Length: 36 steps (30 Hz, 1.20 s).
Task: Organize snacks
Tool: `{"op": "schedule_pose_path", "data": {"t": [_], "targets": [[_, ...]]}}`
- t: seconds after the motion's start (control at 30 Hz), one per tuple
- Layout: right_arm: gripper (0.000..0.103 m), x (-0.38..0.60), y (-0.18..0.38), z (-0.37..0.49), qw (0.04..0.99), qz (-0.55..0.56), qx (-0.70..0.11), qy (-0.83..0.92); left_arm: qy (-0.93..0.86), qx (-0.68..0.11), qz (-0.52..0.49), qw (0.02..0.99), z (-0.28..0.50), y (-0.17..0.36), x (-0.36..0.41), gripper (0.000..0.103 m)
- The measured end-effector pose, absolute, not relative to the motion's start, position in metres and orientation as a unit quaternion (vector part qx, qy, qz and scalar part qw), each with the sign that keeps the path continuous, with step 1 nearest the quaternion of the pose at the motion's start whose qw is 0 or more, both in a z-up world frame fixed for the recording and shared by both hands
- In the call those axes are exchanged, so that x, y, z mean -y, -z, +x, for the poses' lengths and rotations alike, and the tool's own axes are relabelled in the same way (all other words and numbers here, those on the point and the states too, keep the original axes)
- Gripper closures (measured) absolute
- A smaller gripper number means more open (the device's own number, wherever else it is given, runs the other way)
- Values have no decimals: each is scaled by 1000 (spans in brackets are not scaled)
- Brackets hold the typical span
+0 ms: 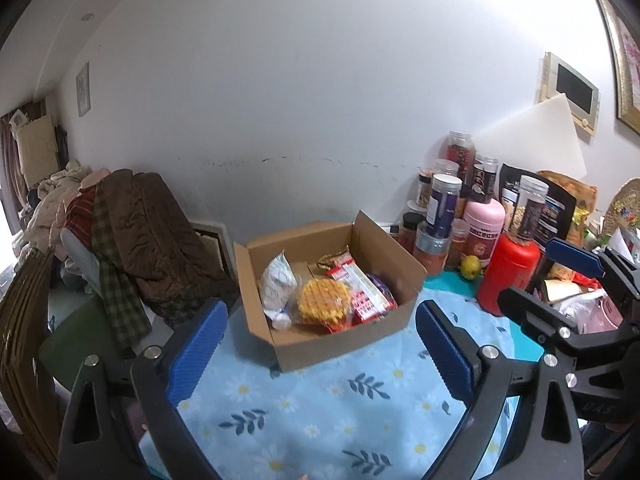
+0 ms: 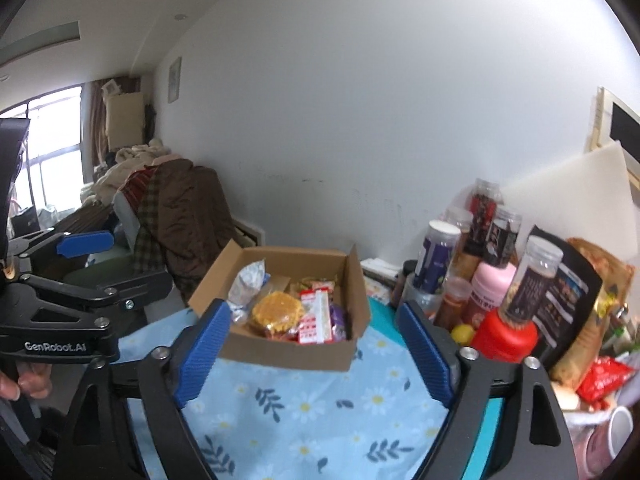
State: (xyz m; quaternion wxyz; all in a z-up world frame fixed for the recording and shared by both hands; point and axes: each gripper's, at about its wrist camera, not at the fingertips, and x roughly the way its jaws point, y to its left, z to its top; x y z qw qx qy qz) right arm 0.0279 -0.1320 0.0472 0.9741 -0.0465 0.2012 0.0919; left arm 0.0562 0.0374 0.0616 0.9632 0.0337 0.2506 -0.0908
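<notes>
Left gripper (image 1: 320,344) and right gripper (image 2: 316,352), fingers apart and empty, hover near the snack-filled cardboard box (image 1: 404,280).

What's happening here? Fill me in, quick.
A person is sorting snacks with a handheld claw in each hand. Both the left claw and the right claw are open and hold nothing, hovering over the floral tablecloth. The open cardboard box already holds several packets, including a round yellow waffle snack.

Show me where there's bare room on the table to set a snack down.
Bare flowered cloth lies between the cardboard box and both open hand-held grippers. Right of the box, jars and the red bottle crowd the table.
</notes>
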Motion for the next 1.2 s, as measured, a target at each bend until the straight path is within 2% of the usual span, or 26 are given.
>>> {"op": "schedule_pose_path", "data": {"t": [0.33, 1.2], "targets": [[15, 133, -19, 20, 967, -48, -228, -100, 70, -260, 15, 963, 32, -38, -38, 6], [15, 130, -17, 21, 962, -45, -237, -131, 28, -265, -2, 964, 24, -34, -46, 6]]}}
